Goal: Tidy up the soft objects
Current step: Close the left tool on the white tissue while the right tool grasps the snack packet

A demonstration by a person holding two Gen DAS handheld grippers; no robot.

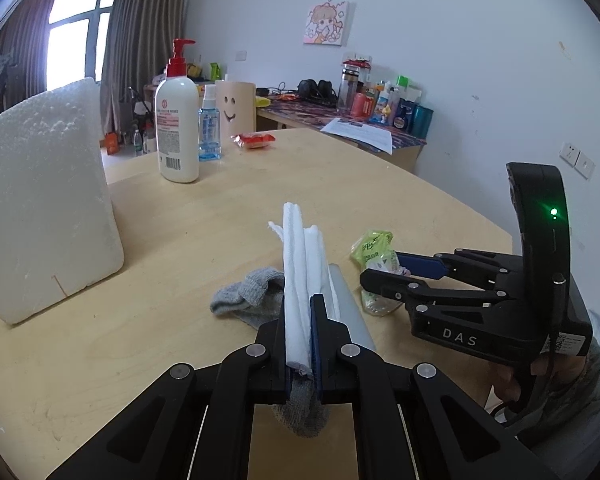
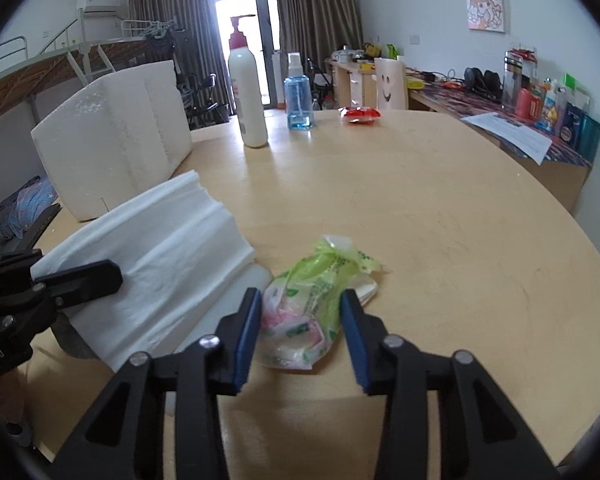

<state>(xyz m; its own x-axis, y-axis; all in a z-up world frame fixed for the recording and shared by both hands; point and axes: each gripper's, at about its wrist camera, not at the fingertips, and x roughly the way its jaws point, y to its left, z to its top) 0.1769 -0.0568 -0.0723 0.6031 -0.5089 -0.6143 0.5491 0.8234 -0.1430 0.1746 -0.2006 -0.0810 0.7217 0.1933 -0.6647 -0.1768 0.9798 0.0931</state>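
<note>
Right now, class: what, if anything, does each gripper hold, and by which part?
Left gripper pinches the folded white cloth at its near end. Right gripper straddles the green tissue pack; fingers not clearly pressing it.

Wooden table (image 2: pixel 440 208), rounded at its far edge. Left: white polystyrene foam block (image 2: pixel 112 136), standing on the tabletop. Far side: white pump bottle (image 1: pixel 177 128) with red pump head; just beside it, a clear spray bottle (image 1: pixel 209 126) of blue liquid; near these, a red snack packet (image 1: pixel 254 141), lying flat. Behind the table: chair back (image 1: pixel 236 110) with a cut-out smiling face. Along the right wall: side desk (image 2: pixel 548 168) carrying headphones (image 2: pixel 482 80), assorted bottles and a printed sheet (image 2: pixel 510 132). Wall: cartoon picture (image 1: pixel 326 24). Background: brown curtains (image 2: pixel 316 12) flanking a bright window.
</note>
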